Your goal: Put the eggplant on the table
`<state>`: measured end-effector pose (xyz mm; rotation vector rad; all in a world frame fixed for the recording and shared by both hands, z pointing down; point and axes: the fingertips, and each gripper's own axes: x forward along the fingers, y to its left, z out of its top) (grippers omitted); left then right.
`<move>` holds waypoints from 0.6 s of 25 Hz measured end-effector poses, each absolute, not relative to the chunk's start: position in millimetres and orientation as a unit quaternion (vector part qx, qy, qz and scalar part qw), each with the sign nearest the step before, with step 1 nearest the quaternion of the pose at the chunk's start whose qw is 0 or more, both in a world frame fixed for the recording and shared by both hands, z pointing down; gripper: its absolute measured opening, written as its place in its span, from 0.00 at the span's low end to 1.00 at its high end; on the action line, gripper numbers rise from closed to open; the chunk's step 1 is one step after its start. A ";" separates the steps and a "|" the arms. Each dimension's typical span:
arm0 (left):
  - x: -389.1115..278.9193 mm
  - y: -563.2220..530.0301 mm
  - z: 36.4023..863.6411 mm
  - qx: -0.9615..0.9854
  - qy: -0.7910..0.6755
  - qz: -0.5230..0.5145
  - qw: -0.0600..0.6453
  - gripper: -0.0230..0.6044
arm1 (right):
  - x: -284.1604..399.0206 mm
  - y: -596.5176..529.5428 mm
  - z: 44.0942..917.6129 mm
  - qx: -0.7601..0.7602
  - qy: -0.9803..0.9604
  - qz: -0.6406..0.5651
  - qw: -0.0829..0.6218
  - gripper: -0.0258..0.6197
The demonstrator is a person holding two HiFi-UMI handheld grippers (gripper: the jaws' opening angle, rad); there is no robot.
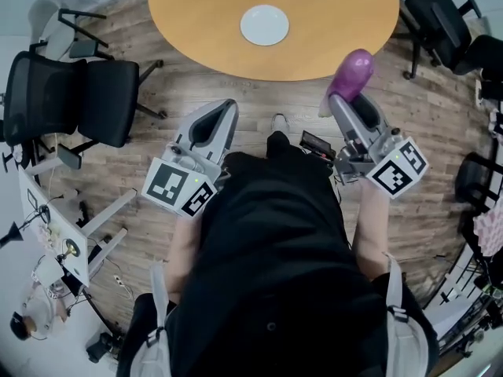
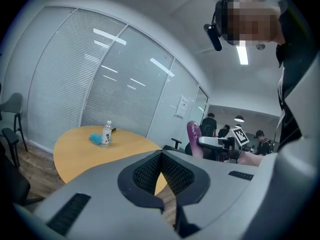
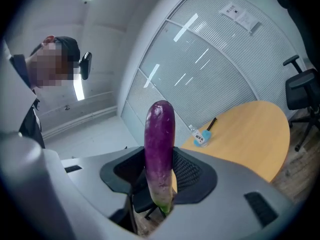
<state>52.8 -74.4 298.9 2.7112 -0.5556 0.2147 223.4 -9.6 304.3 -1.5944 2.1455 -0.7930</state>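
**Tongs.** The right tongs [image 1: 343,100] are clamped on the eggplant [image 1: 351,74]. The pads grip its lower part, close to the green stem end, and most of the purple body stands upright above the jaws. The left tongs [image 1: 222,110] are closed to a narrow gap with nothing between them, and sit level beside the right pair.

**Position.** The table [image 1: 330,30] lies ahead of both tongs. In the head view the eggplant's top just overlaps the near rim. Whether it is truly over the tabletop or over the floor cannot be told. A plate [image 1: 264,24] sits further ahead, to the left of the right tongs.

**Risks.**
- Opening here is premature. The eggplant would likely strike the rim or fall to the floor.
- The low grip leaves the load top-heavy, so a quick swing forward could pivot it in the pads or let it slip out.
- If released upright it will topple. Being round and smooth, it may roll back toward the tongs and off the rim.
- Setting it down too far left risks knocking the plate.
- A chair [image 1: 440,14] stands to the right of the right tongs, and a wide sweep that way could catch it.
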 end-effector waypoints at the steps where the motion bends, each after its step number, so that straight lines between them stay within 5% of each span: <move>1: 57.0 -75.9 299.5 0.959 -0.202 0.076 0.182 0.06 | 227.7 -14.0 304.8 -0.557 0.762 -0.281 0.174 0.32; 15: 66.5 -80.8 309.3 0.936 -0.279 0.083 0.197 0.06 | 246.0 -60.6 329.7 -0.501 0.801 -0.302 0.125 0.32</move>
